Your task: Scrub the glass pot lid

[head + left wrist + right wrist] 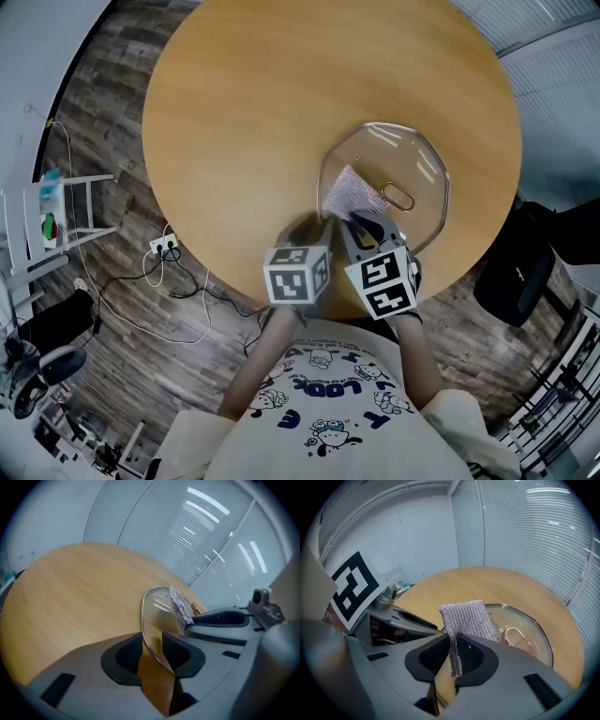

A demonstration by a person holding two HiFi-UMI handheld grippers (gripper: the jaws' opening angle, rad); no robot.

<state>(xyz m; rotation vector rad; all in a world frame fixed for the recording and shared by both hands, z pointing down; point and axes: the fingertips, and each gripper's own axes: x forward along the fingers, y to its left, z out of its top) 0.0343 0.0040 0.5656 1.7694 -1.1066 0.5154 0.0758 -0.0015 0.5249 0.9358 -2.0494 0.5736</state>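
Scrubbing step in hand.
The glass pot lid point(412, 173) is clamped by its rim in the left tongs point(151, 651), the mesh scouring pad point(468, 618) in the right tongs point(452, 656); next, rub across.

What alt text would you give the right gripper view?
The right gripper clamps a silver mesh pad, its free end standing up in front of the glass lid. The lid has a copper-coloured handle; a round wooden table spreads beyond.
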